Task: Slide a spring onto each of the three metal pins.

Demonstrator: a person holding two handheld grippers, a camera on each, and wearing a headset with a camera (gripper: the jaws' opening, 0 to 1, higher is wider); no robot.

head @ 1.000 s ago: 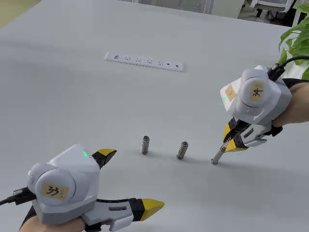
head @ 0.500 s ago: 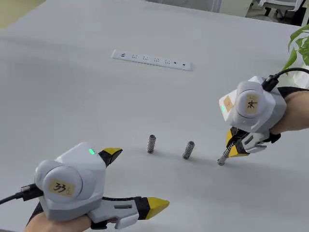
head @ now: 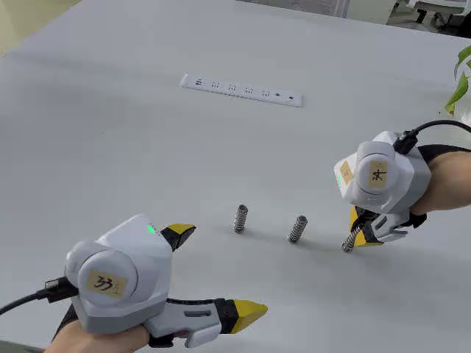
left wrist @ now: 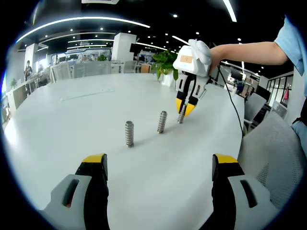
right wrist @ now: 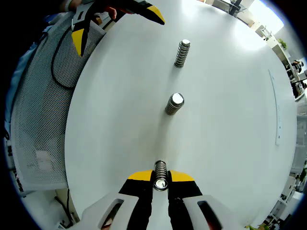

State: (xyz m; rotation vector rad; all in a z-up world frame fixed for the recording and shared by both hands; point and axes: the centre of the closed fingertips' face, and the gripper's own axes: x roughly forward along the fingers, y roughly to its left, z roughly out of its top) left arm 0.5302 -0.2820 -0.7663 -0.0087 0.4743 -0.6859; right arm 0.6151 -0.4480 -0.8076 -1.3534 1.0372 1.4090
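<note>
L gripper [head: 218, 272] sits low at the near edge of the table [head: 110, 147]. Its jaws are spread wide w/ nothing between them; in its own view [left wrist: 159, 160] bare tabletop shows between the two yellow tips.

R gripper [head: 360, 235] is tipped down onto the table at the right. Its jaws are pinched in close on the 3rd spring [head: 350, 240], one yellow tip on each side (right gripper view shows this best [right wrist: 160, 177]). That spring leans a bit and its lower end touches the table. A shiny pin head [right wrist: 159, 183] shows at its top end, between the tips.

The other 2 springs stand free in a row w/ it, apart from each other. The 2nd spring [head: 297, 229] is in the middle, tilted slightly. The 1st spring [head: 241, 218] is furthest from the R gripper and about upright. In the right gripper view each has a round metal cap on top: 2nd [right wrist: 175, 104], 1st [right wrist: 182, 52].

From the left gripper view the row runs 1st [left wrist: 129, 133], 2nd [left wrist: 162, 121], 3rd [left wrist: 181, 115], w/ the R gripper [left wrist: 184, 109] coming down on the last.

A white power strip [head: 241, 90] lies well back on the table. Plant leaves [head: 462, 81] show at the far right edge.
</note>
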